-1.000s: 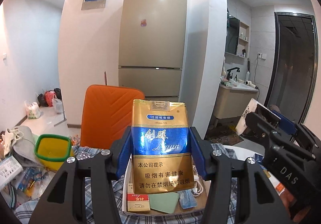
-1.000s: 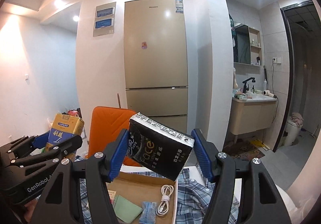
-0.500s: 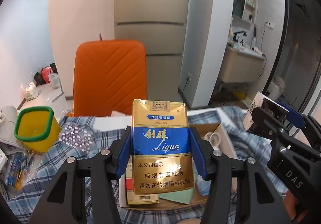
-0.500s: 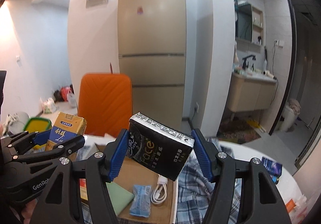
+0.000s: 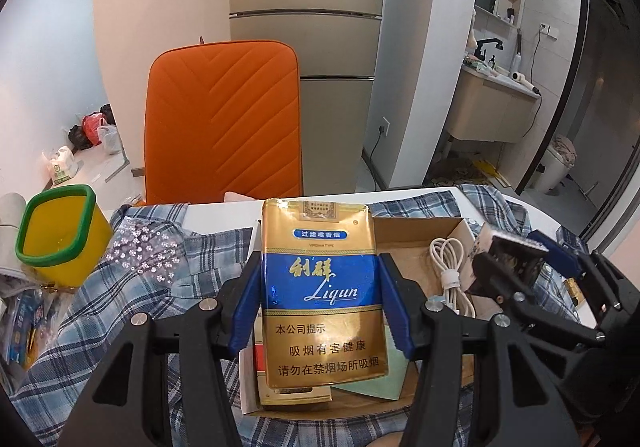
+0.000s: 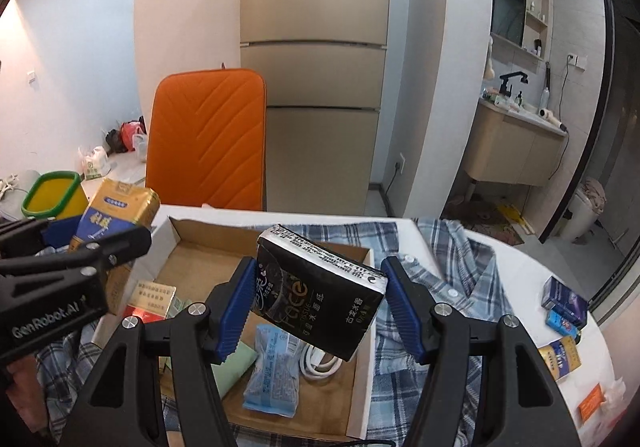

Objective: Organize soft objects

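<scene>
Over the tabletop's cardboard box (image 6: 362, 379), left tongs (image 5: 320, 311) pinch a cigarette pack (image 5: 320, 287); right tongs (image 6: 320, 307) pinch a tissue pack (image 6: 320, 299).

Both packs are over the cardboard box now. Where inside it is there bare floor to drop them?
The cardboard box is bare along its far half, behind the white cable. The near part is crowded: green pad, blue packet, cable, and red-and-gold packs by the left wall.
</scene>
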The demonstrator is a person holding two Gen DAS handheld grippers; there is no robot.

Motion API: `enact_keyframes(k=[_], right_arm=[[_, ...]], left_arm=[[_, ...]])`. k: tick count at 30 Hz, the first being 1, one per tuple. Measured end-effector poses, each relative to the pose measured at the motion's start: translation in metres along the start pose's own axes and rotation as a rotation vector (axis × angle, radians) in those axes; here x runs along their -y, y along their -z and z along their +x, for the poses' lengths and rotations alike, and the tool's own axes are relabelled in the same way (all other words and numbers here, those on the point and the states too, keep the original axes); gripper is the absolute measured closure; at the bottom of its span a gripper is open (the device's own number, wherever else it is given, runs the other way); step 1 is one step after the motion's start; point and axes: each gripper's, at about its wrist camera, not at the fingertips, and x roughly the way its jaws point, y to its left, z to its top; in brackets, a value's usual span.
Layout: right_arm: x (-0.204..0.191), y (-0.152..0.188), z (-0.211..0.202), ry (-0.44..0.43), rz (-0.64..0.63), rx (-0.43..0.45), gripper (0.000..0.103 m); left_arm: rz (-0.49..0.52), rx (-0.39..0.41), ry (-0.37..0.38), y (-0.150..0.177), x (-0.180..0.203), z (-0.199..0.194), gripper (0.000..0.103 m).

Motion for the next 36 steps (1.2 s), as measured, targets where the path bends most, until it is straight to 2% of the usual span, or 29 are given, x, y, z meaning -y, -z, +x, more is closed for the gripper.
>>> enact_keyframes(k=[4, 7, 9, 10, 13, 26, 32, 35, 36], right_arm=[[0.000, 0.005, 0.008, 0.004, -0.009, -0.024, 0.037], [-0.001, 0.008, 0.011, -0.003, -0.014, -0.029, 0.037], [0.000, 0.009, 0.011, -0.015, -0.008, -0.037, 0.036], [0.001, 0.009, 0.012, -0.018, -0.005, -0.041, 0.032], [0.001, 0.009, 0.011, -0.005, -0.005, -0.030, 0.021], [0.004, 0.006, 0.001, 0.002, 0.005, -0.013, 0.021], [0.009, 0.001, -0.018, 0.014, 0.015, 0.037, 0.021], [0.013, -0.003, -0.037, 0.006, 0.021, 0.111, 0.020], [0.014, -0.004, -0.043, 0.006, 0.022, 0.132, 0.015]], left_arm=[[0.002, 0.001, -0.004, 0.000, 0.001, -0.001, 0.046], [-0.007, 0.009, -0.010, -0.001, 0.000, -0.003, 0.029], [-0.007, 0.026, -0.024, -0.001, -0.001, -0.005, 0.008], [-0.007, 0.040, -0.032, -0.001, -0.001, -0.007, 0.006], [-0.013, 0.050, -0.027, -0.002, -0.003, -0.011, 0.005], [-0.006, 0.073, -0.027, -0.004, -0.002, -0.022, 0.005], [-0.004, 0.125, -0.019, -0.007, 0.001, -0.046, 0.005], [0.003, 0.187, -0.004, -0.008, 0.003, -0.071, 0.005], [0.005, 0.218, -0.001, -0.008, 0.004, -0.081, 0.005]])
